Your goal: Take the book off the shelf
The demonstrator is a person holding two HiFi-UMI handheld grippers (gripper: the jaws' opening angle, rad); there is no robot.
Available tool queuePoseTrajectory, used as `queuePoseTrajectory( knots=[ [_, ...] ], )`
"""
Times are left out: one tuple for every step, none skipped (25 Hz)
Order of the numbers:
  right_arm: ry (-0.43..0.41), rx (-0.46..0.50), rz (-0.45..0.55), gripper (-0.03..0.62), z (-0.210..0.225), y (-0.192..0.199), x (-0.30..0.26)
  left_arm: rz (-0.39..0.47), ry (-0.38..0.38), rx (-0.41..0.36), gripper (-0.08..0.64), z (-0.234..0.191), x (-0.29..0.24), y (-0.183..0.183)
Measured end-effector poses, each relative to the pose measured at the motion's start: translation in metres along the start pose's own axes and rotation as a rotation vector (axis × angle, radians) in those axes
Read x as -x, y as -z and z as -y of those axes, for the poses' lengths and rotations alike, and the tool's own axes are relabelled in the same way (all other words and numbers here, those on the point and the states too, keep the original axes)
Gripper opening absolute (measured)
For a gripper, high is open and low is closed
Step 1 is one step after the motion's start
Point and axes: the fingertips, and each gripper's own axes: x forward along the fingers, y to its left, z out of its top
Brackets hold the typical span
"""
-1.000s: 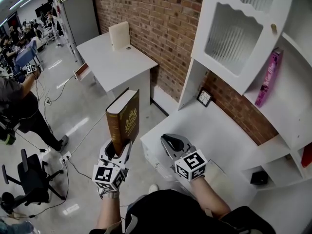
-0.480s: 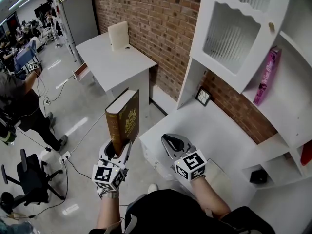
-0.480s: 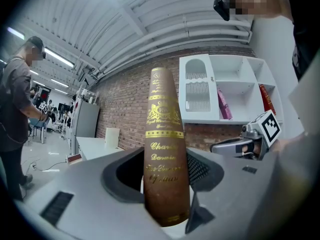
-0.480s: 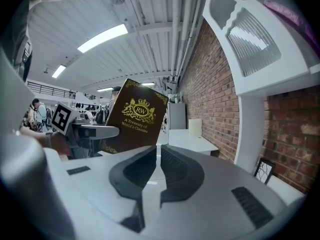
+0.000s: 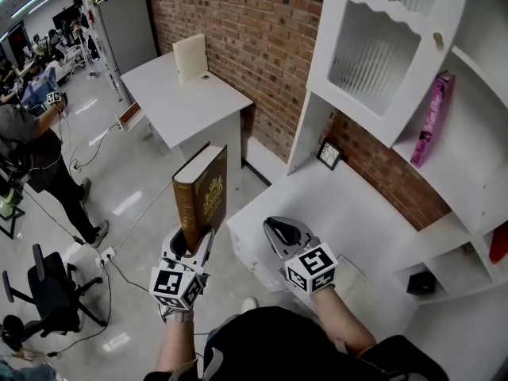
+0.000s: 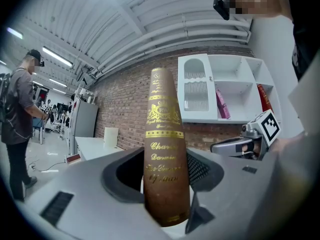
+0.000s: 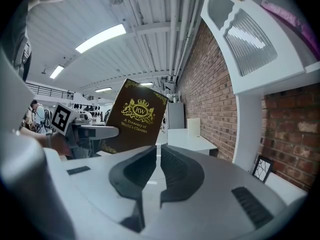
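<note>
A thick brown book (image 5: 202,197) with gold lettering stands upright in my left gripper (image 5: 190,246), out over the floor left of the white shelf unit (image 5: 476,173). The jaws are shut on its lower end; the left gripper view shows the spine (image 6: 165,154) between the pads (image 6: 200,169). My right gripper (image 5: 278,230) hovers over the unit's white counter (image 5: 349,213), jaws together with nothing between them. In the right gripper view (image 7: 157,159) the book's front cover (image 7: 132,116) shows to the left. A pink book (image 5: 432,117) leans on an upper shelf.
A small framed picture (image 5: 329,155) leans against the brick wall at the back of the counter. A white table (image 5: 186,94) stands behind the book. A red book (image 5: 498,244) and a black object (image 5: 419,282) sit in lower cubbies. A person (image 5: 32,165) and an office chair (image 5: 48,292) are at left.
Both grippers and the brown book stay as they were. The person at the far left has stepped further left and away.
</note>
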Motion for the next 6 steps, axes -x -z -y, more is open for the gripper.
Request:
queuePoseTrajectory(
  knots=[
    [0.001, 0.001, 0.000, 0.034, -0.0001, -0.0002, 0.0000, 0.000, 0.001, -0.001, 0.222, -0.0003, 0.0000, -0.0001],
    [0.002, 0.002, 0.000, 0.034, -0.0002, -0.0004, -0.0002, 0.000, 0.001, -0.002, 0.222, -0.0010, 0.0000, 0.0000],
    [0.002, 0.002, 0.000, 0.034, -0.0002, -0.0004, -0.0005, 0.000, 0.000, -0.001, 0.222, -0.0019, 0.0000, 0.0003],
    [0.003, 0.002, 0.000, 0.034, -0.0003, -0.0004, -0.0008, -0.001, -0.001, 0.000, 0.222, -0.0028, 0.0001, 0.0008],
    [0.003, 0.002, 0.001, 0.034, -0.0004, -0.0003, -0.0012, -0.002, -0.001, 0.001, 0.222, -0.0038, 0.0001, 0.0014],
    [0.004, 0.002, 0.001, 0.034, -0.0004, -0.0002, -0.0015, -0.003, -0.002, 0.003, 0.222, -0.0047, 0.0002, 0.0020]
  ],
)
